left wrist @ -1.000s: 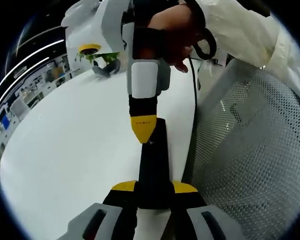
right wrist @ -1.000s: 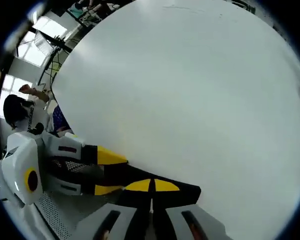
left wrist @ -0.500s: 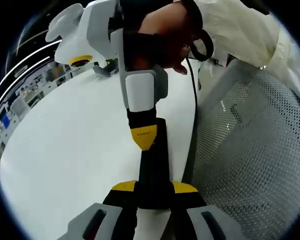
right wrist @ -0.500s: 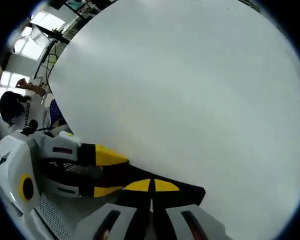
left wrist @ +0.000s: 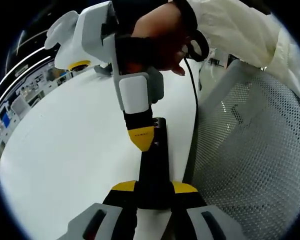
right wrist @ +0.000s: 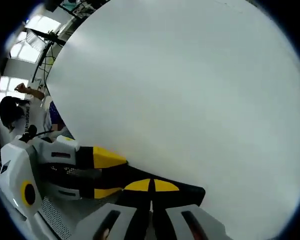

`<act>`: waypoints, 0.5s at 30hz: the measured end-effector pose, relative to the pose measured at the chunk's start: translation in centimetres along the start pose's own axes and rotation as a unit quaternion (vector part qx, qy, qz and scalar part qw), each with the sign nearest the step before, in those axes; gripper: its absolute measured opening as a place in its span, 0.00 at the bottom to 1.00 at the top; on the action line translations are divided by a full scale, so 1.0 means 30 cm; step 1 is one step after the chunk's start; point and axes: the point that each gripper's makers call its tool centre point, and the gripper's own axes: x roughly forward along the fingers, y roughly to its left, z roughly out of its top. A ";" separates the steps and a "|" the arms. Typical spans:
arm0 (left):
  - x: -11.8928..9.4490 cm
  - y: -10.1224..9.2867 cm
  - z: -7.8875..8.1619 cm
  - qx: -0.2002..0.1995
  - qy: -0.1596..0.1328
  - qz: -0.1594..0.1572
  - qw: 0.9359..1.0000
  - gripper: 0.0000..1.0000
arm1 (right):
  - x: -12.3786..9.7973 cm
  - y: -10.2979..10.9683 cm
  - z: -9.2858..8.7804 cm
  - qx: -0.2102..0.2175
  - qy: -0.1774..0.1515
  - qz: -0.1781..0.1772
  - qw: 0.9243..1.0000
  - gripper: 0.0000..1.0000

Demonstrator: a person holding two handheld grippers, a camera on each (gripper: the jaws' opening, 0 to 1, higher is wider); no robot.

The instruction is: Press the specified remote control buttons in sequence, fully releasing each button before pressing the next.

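Note:
A long black remote control (left wrist: 154,167) lies lengthwise over the white table (left wrist: 65,150). My left gripper (left wrist: 154,187) is shut on its near end, one yellow tip on each side. My right gripper (left wrist: 141,139) comes down from above in a person's hand, shut, with its yellow tips together on the remote's far half. In the right gripper view, my right gripper (right wrist: 151,185) has its shut tips on the remote control (right wrist: 191,192). There my left gripper (right wrist: 106,173) clamps the remote from the left. The buttons are hidden.
A grey mesh chair back (left wrist: 250,150) stands close on the right of the table edge, with a black cable (left wrist: 194,90) beside it. A person's sleeve (left wrist: 240,30) is overhead. Green clutter (left wrist: 102,67) sits at the table's far end. Another person (right wrist: 12,112) is beyond the table.
My right gripper has tilted, its body swinging left, and its tip has slid slightly along the remote toward my left gripper. The left gripper holds still.

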 end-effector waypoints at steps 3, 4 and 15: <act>0.000 0.000 -0.001 -0.001 0.000 0.000 1.000 0.24 | -0.003 0.003 -0.006 -0.002 -0.015 -0.005 1.000 0.00; 0.000 0.000 0.000 -0.001 0.000 0.000 1.000 0.24 | -0.004 0.004 -0.006 -0.005 -0.020 -0.007 1.000 0.00; 0.000 0.000 -0.001 0.001 -0.001 0.000 1.000 0.24 | -0.006 0.003 -0.003 -0.026 -0.046 -0.031 0.998 0.00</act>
